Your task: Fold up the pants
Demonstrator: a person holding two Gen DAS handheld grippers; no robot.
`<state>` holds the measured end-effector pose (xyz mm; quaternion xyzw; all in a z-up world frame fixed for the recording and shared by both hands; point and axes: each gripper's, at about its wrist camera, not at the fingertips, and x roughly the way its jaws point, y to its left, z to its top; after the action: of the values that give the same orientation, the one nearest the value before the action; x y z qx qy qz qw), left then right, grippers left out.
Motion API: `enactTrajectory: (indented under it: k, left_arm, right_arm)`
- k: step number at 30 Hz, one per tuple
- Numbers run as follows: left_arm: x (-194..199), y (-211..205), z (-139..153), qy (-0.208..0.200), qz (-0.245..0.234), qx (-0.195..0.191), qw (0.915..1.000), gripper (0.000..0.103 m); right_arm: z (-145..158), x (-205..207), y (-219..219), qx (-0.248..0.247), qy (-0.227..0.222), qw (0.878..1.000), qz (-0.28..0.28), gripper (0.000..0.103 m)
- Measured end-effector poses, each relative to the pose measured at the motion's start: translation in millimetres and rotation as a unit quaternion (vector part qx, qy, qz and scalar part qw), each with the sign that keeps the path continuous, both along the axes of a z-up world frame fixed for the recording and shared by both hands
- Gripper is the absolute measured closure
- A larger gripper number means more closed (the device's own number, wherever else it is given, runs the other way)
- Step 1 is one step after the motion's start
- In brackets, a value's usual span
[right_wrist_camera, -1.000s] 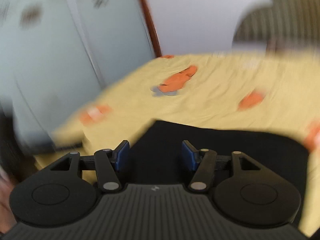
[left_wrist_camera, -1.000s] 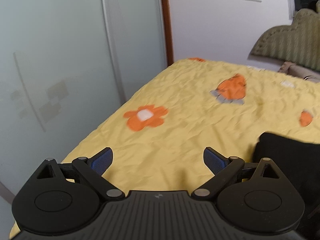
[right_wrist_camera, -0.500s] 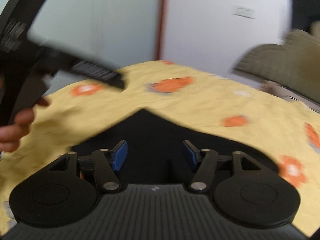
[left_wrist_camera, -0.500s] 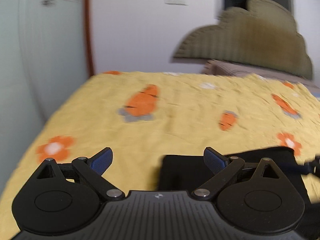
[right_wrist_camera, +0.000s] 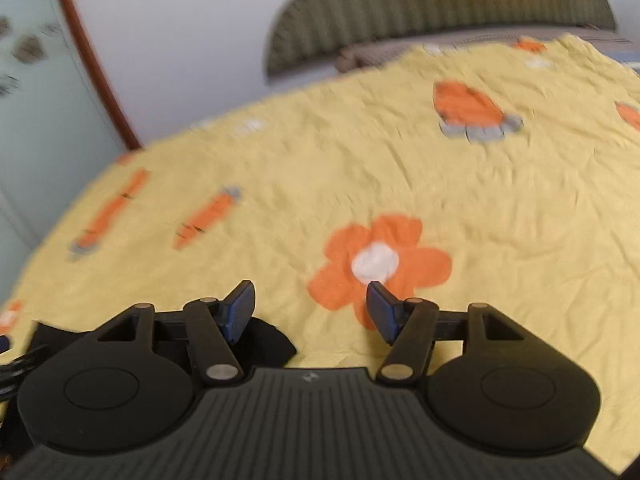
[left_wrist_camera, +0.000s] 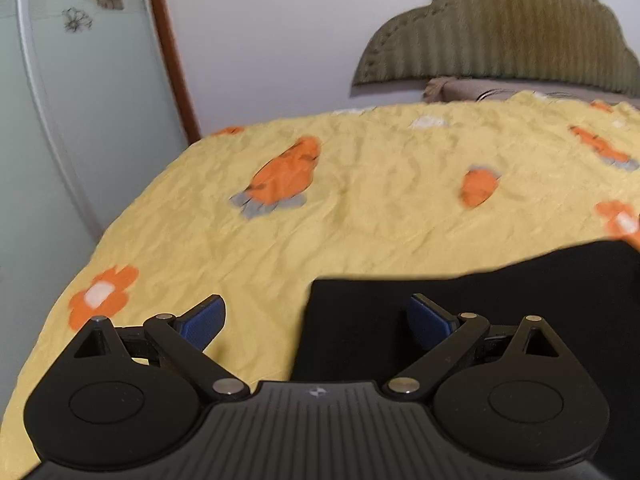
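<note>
The black pants [left_wrist_camera: 472, 292] lie folded flat on the yellow flowered bedspread [left_wrist_camera: 360, 208], filling the lower right of the left wrist view. My left gripper [left_wrist_camera: 316, 316] is open above the pants' left edge, nothing between its blue pads. In the right wrist view only a corner of the pants [right_wrist_camera: 268, 340] shows at the lower left, behind the left finger. My right gripper [right_wrist_camera: 310, 310] hovers open over the bedspread [right_wrist_camera: 500, 208] beside an orange flower print, holding nothing.
A green ribbed headboard [left_wrist_camera: 500, 28] and a pillow edge [left_wrist_camera: 460, 88] stand at the bed's far end against a white wall. A frosted glass wardrobe door [left_wrist_camera: 80, 120] with a brown frame runs along the bed's left side.
Both views have swung to the right. The pants now lie under my left gripper; my right gripper has moved off the pants to bare bedspread at their right.
</note>
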<state>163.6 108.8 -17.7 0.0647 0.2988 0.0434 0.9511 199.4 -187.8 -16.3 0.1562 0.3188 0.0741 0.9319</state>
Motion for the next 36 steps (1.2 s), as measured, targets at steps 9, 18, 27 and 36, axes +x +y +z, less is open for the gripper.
enactTrajectory:
  k: [9, 18, 27, 36]
  left_arm:
    - [-26, -69, -2, 0.015, -0.12, -0.009, 0.9927, 0.005]
    - [-73, -91, -27, 0.031, -0.22, 0.06, 0.9732, 0.005]
    - [-78, -92, -19, 0.027, -0.197, 0.059, 0.9782, 0.005]
    - [-75, -97, -24, 0.028, -0.181, 0.05, 0.9818, 0.005]
  right_arm:
    - [-26, -13, 17, -0.023, 0.044, 0.997, 0.058, 0.019]
    - [-57, -101, -30, 0.26, 0.061, 0.956, 0.118, 0.021]
    - [-69, -99, -19, 0.33, 0.081, 0.932, 0.127, 0.035]
    - [-77, -27, -7, 0.357, 0.099, 0.923, 0.105, 0.045]
